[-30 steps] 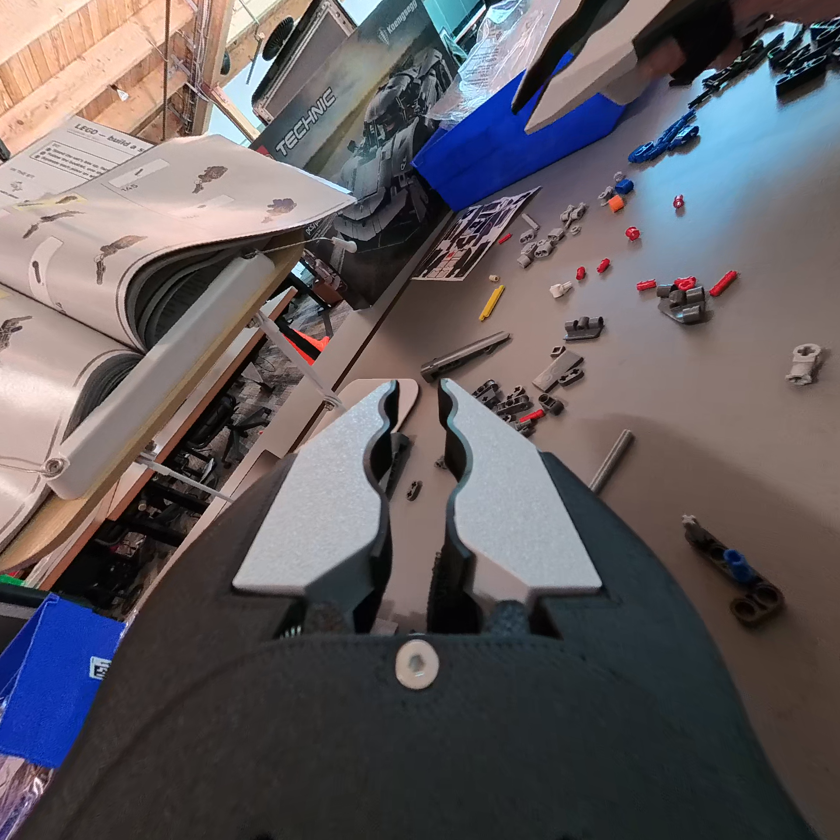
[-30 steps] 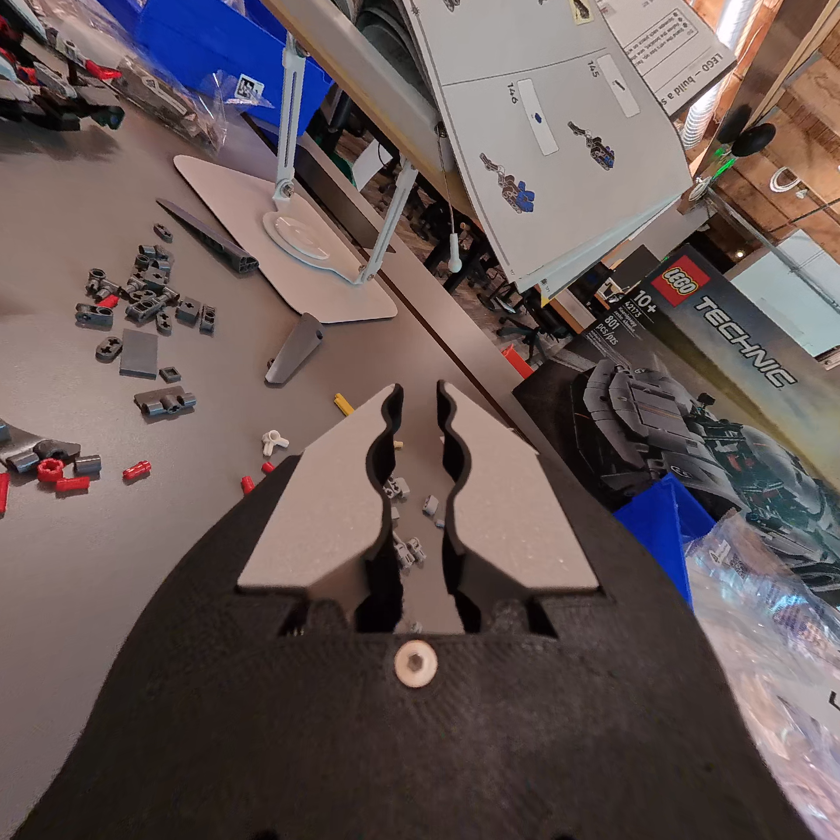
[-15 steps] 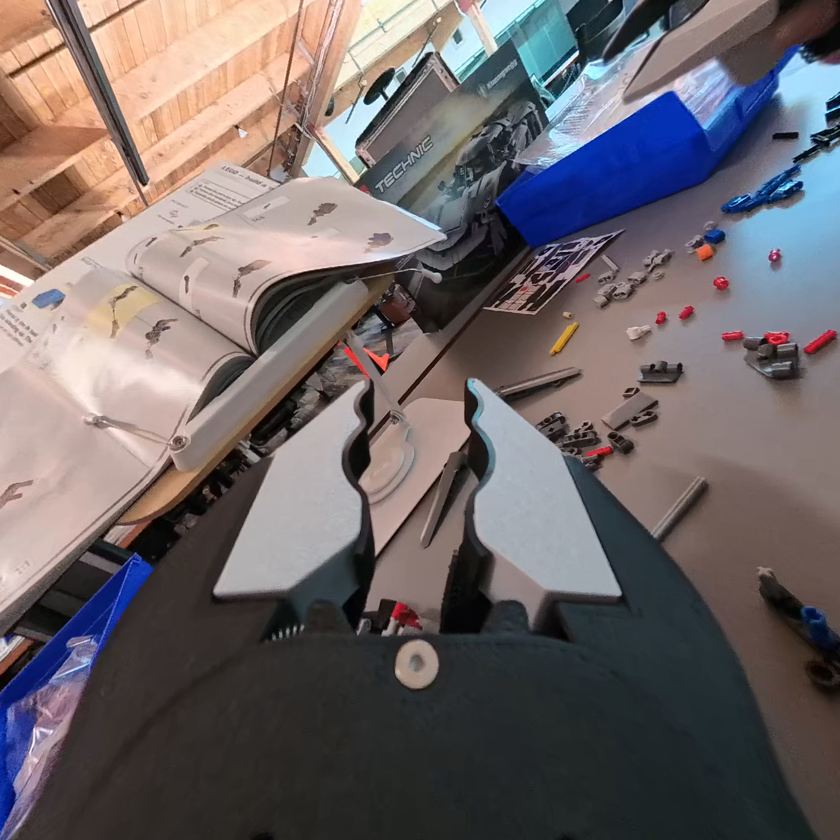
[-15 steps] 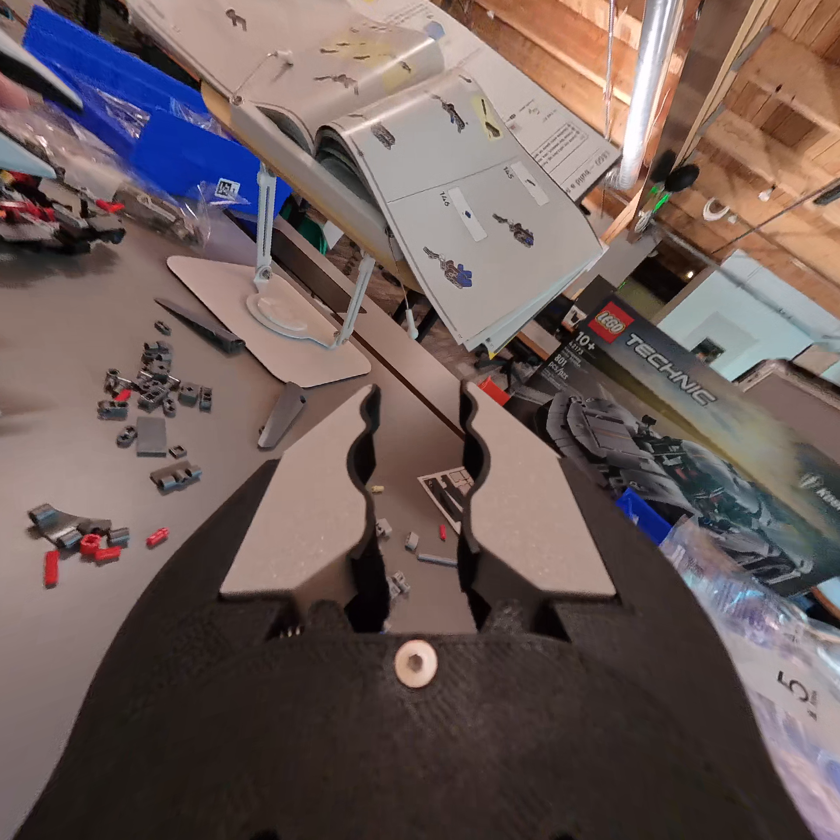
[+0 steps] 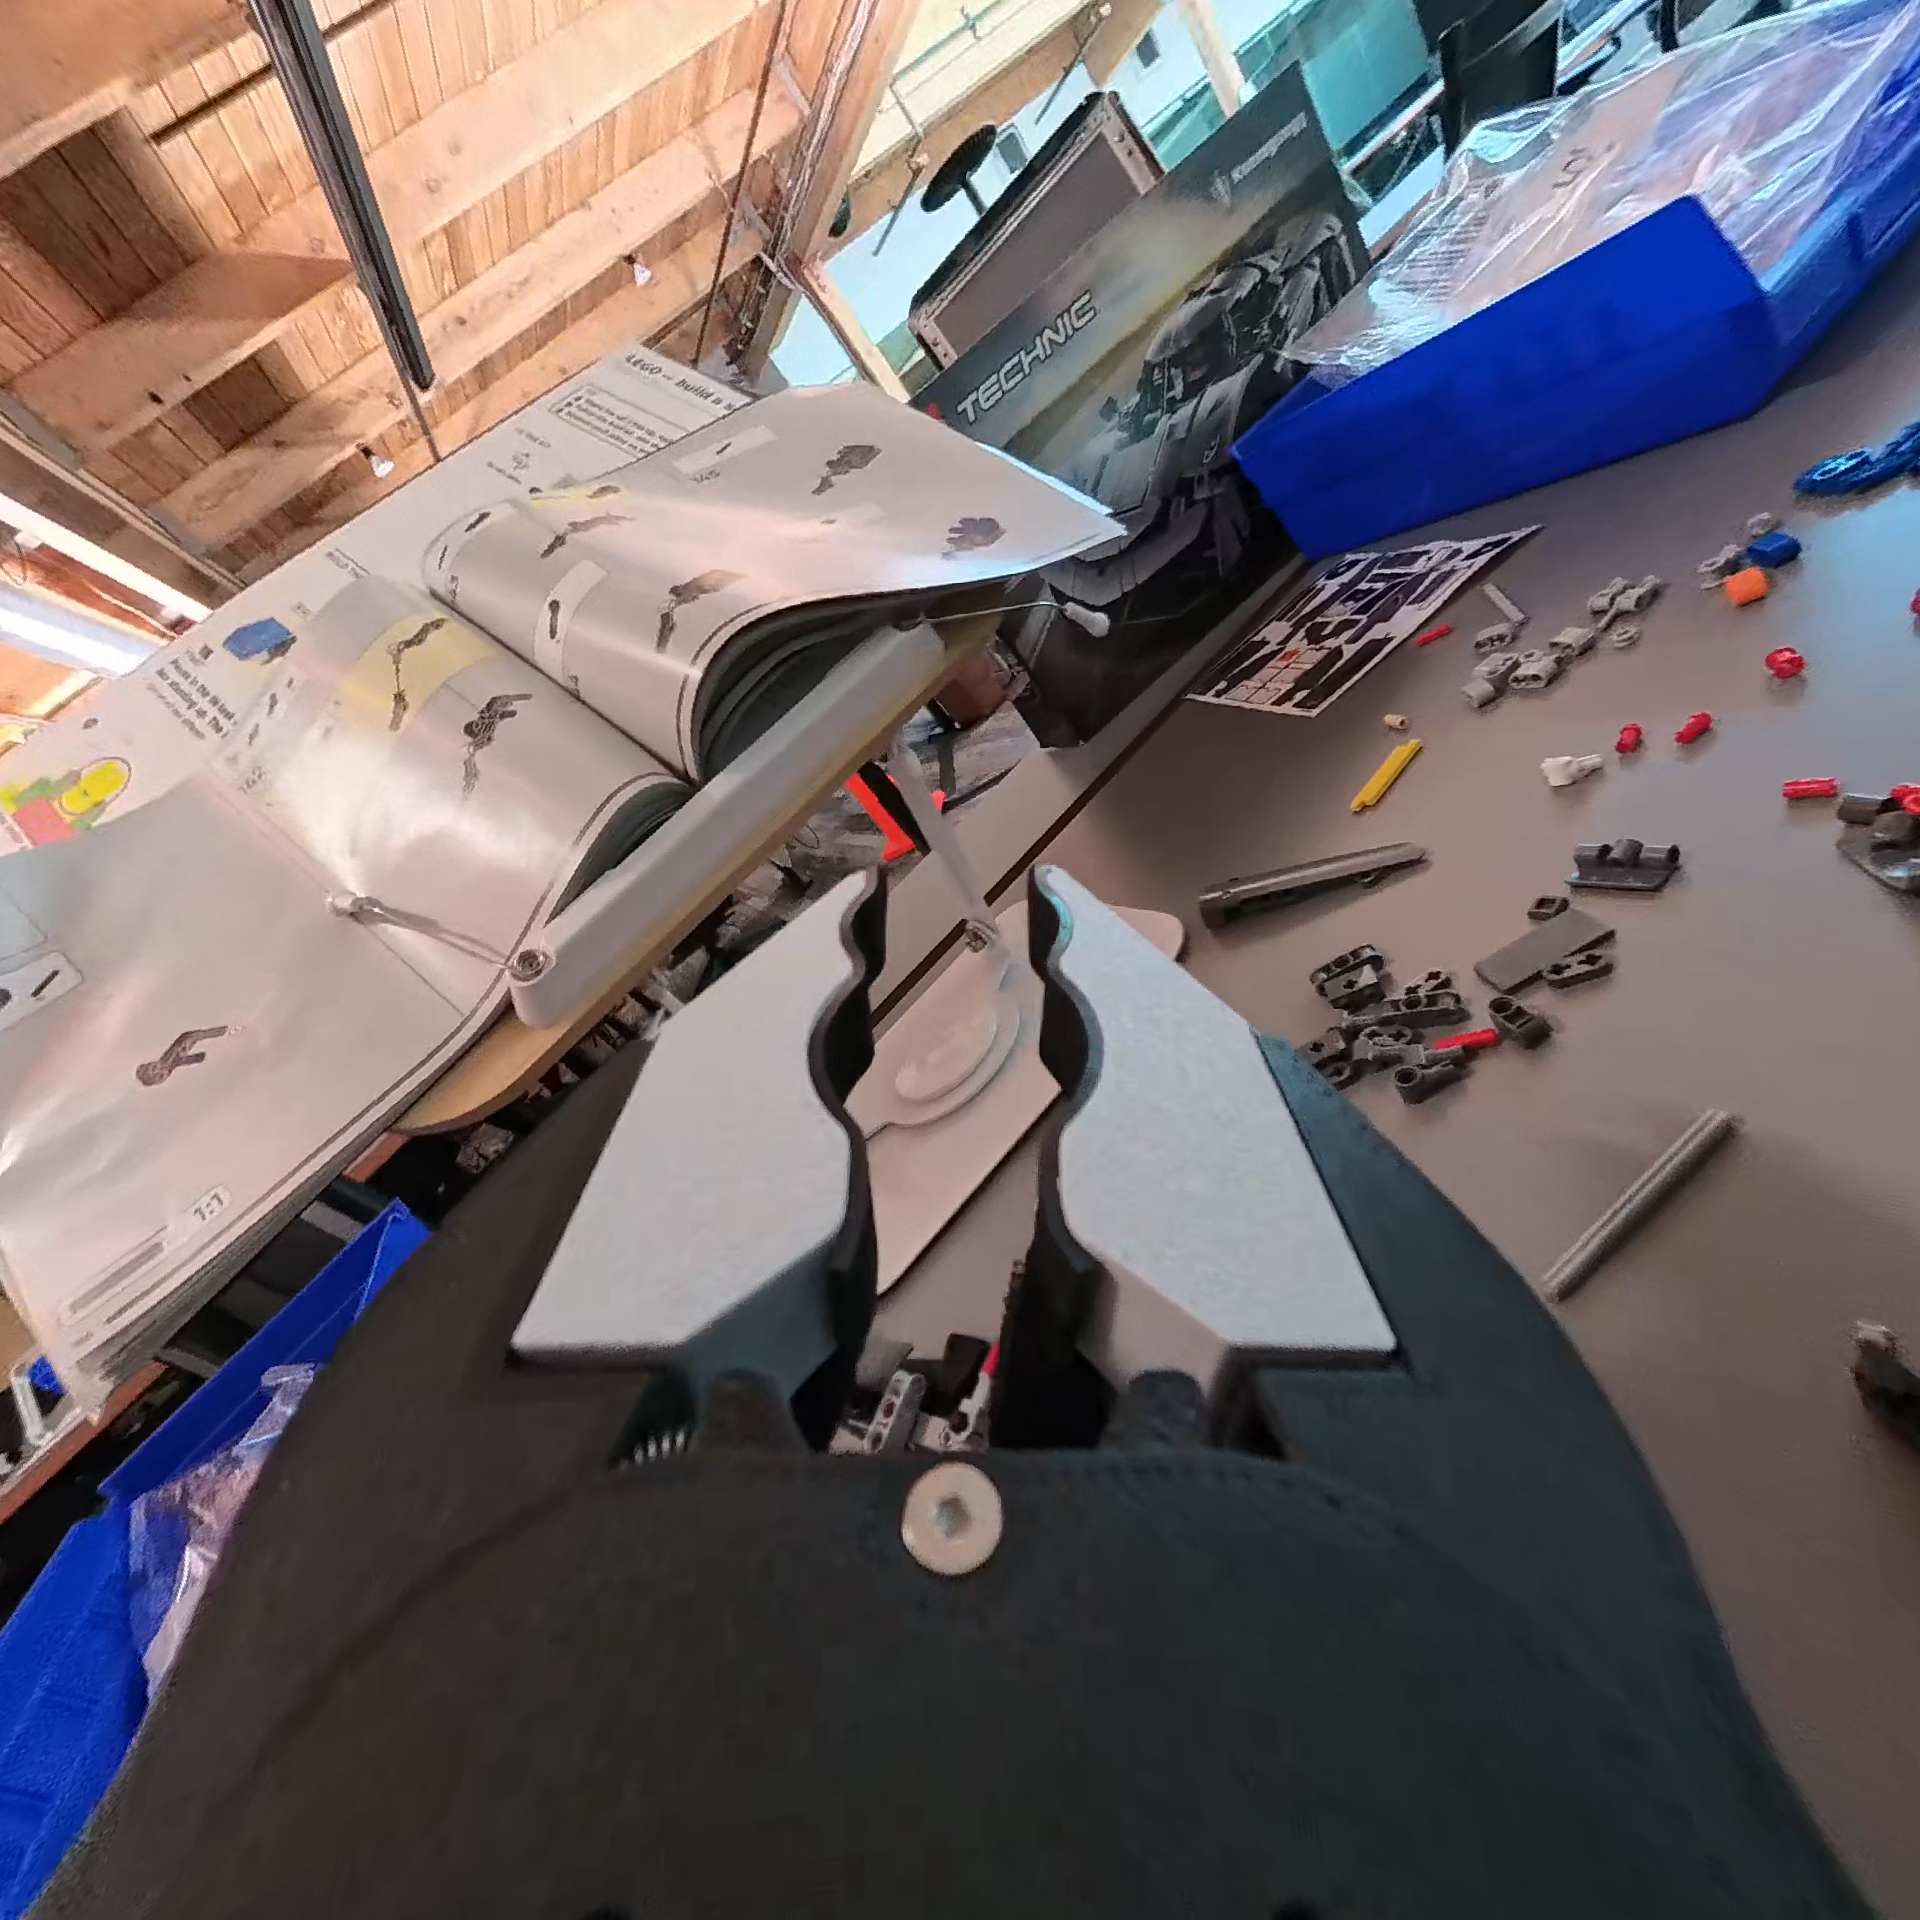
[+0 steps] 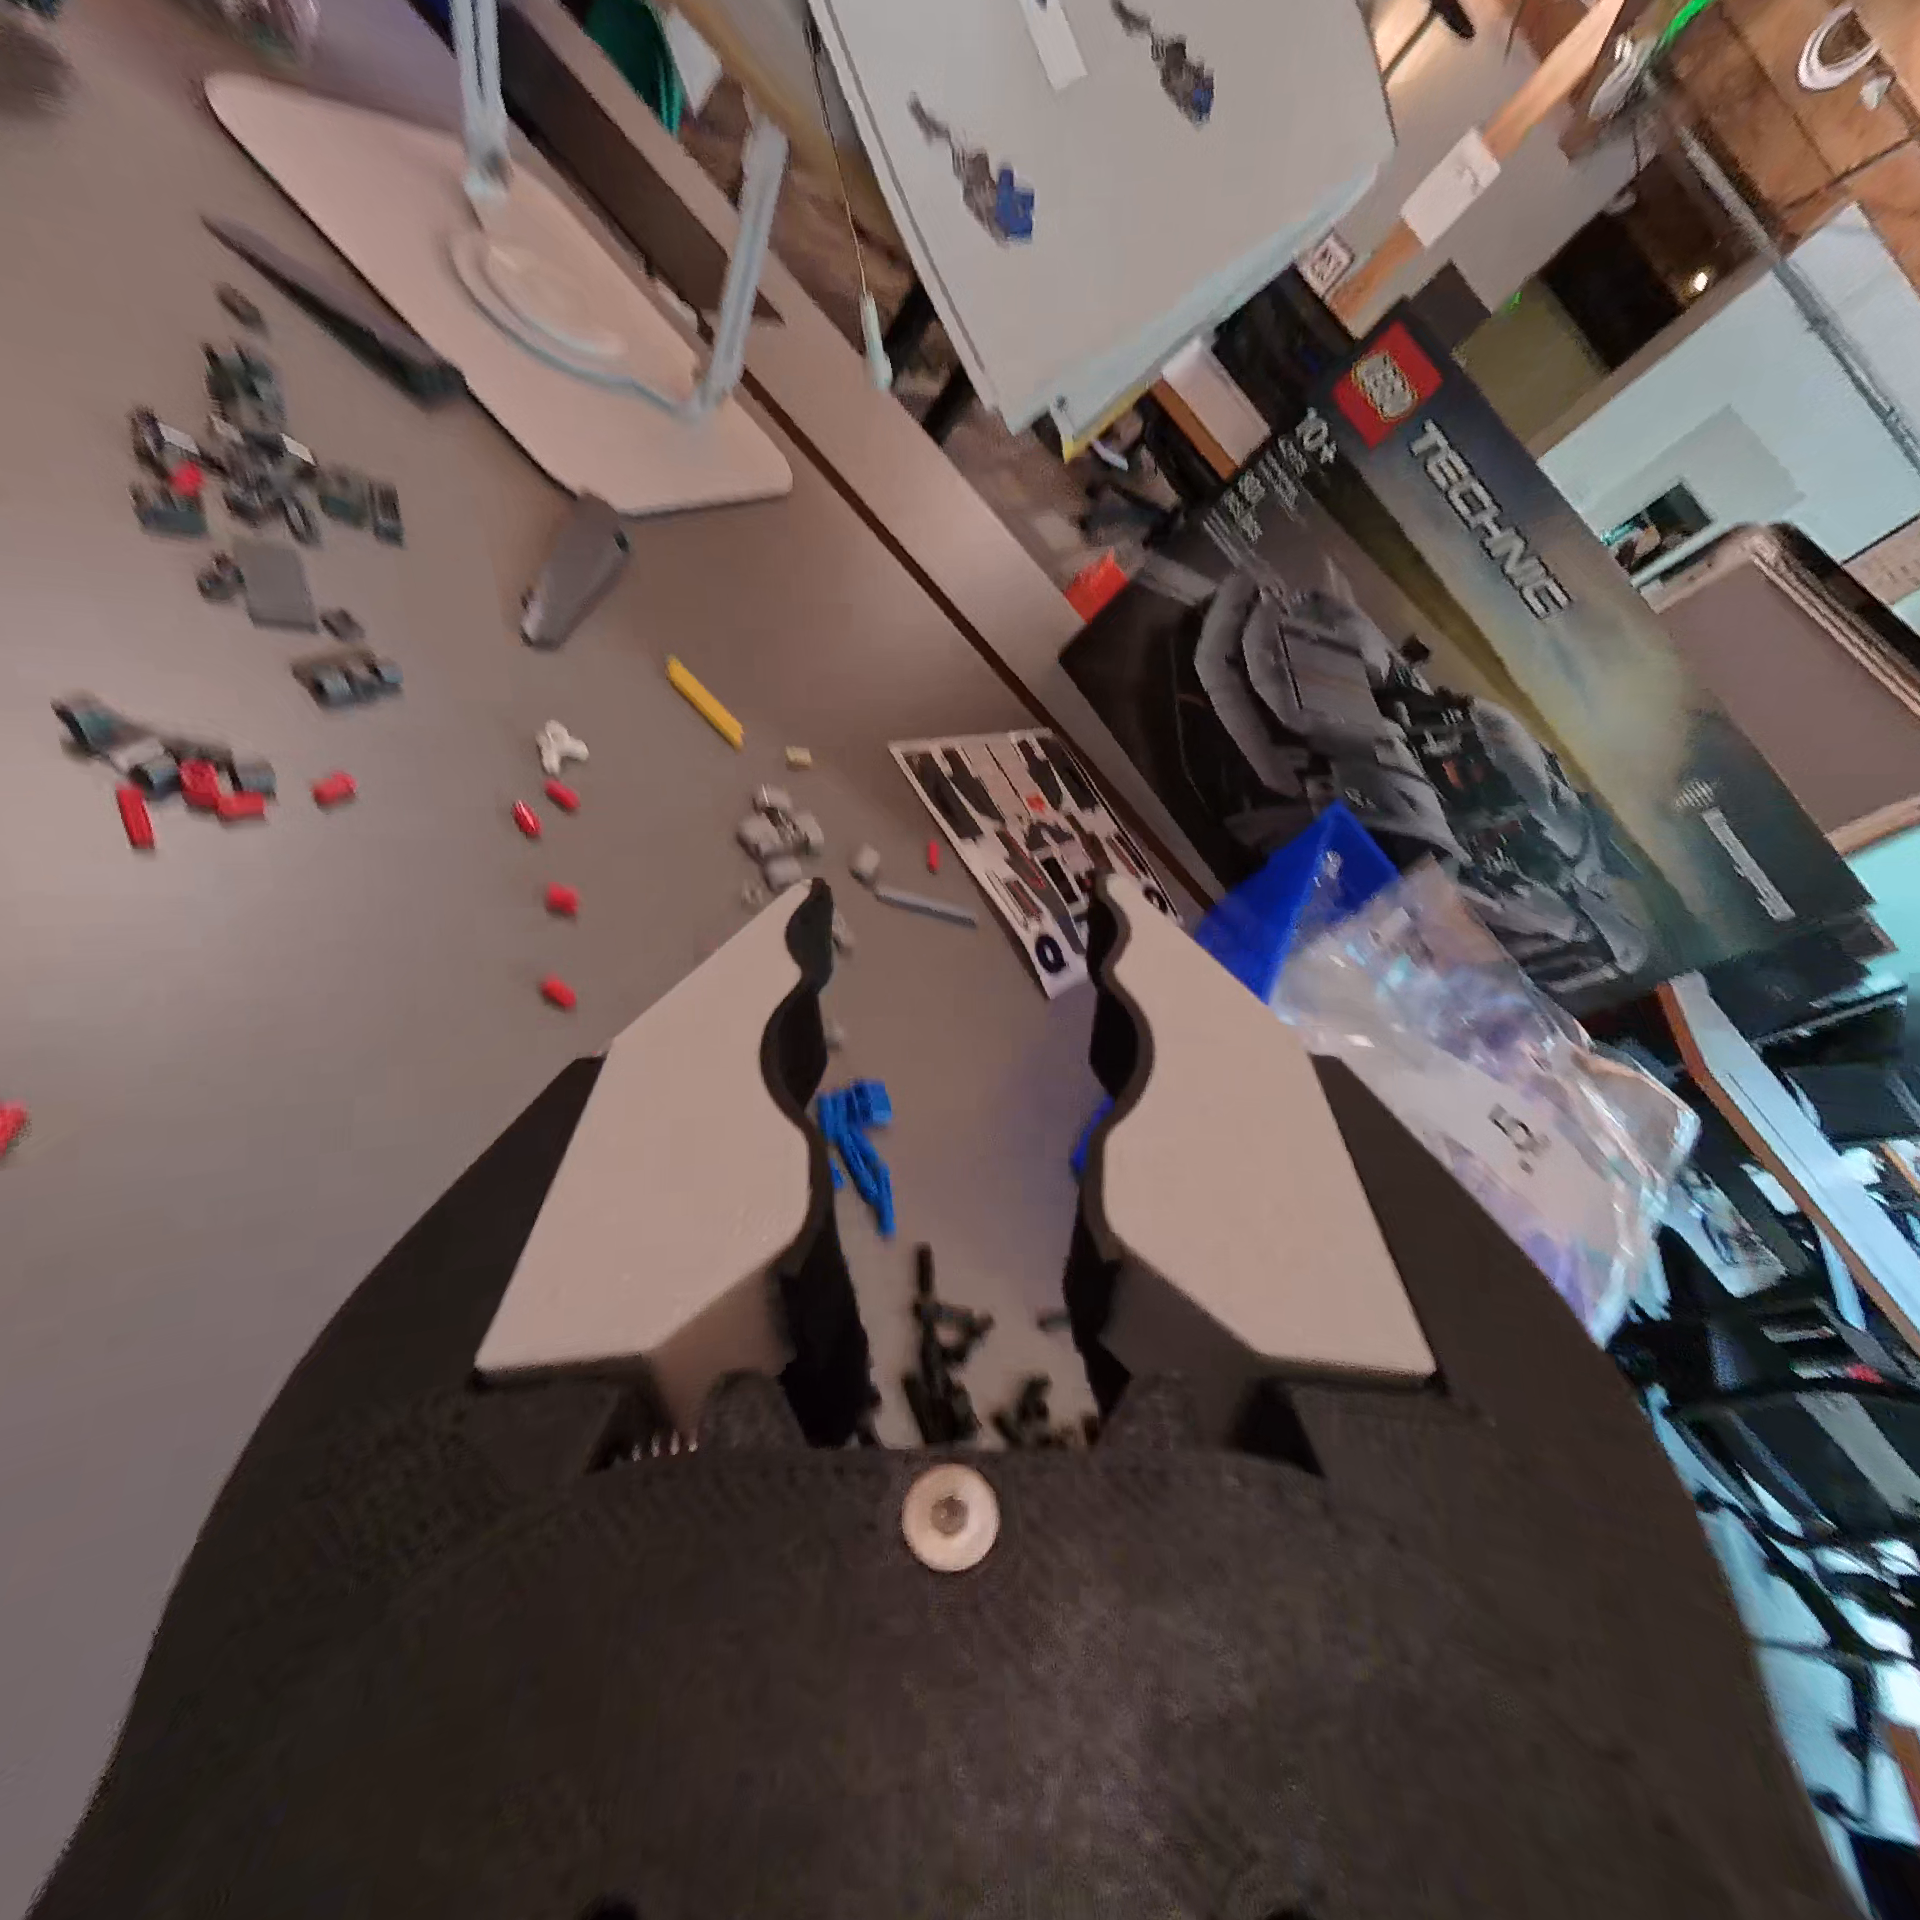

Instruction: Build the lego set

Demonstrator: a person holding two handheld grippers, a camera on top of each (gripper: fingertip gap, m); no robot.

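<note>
My left gripper (image 5: 956, 883) is open and empty, held above the grey table. Past its fingers are the white base plate (image 5: 935, 1195) and slanted arm (image 5: 940, 842) of a book stand, which carries an open instruction book (image 5: 520, 675). My right gripper (image 6: 964, 888) is wide open and empty above the table. Below its fingers lie a few blue pieces (image 6: 857, 1132) and small black pieces (image 6: 940, 1340). A grey axle (image 6: 925, 906) and a sticker sheet (image 6: 1018, 821) lie just past its tips. The right wrist view is blurred.
Loose grey and red pieces (image 5: 1392, 1029), a grey rod (image 5: 1642, 1205), a dark beam (image 5: 1309, 883) and a yellow axle (image 5: 1385, 774) lie scattered on the table. A blue bin (image 5: 1538, 395) with plastic bags (image 6: 1455, 1039) and a large set box (image 6: 1455, 644) stand along the far edge. Tip to tip, the grippers are about 35 cm apart. From the right gripper's tips to the grey axle (image 6: 925, 906) is close to 20 cm. It is also in sight in the left wrist view (image 5: 1505, 604).
My left gripper tilted up toward the book stand; its jaws opened, then narrowed a little. My right gripper swung toward the sticker sheet and blue bin while its jaws widened. Both stayed empty.
</note>
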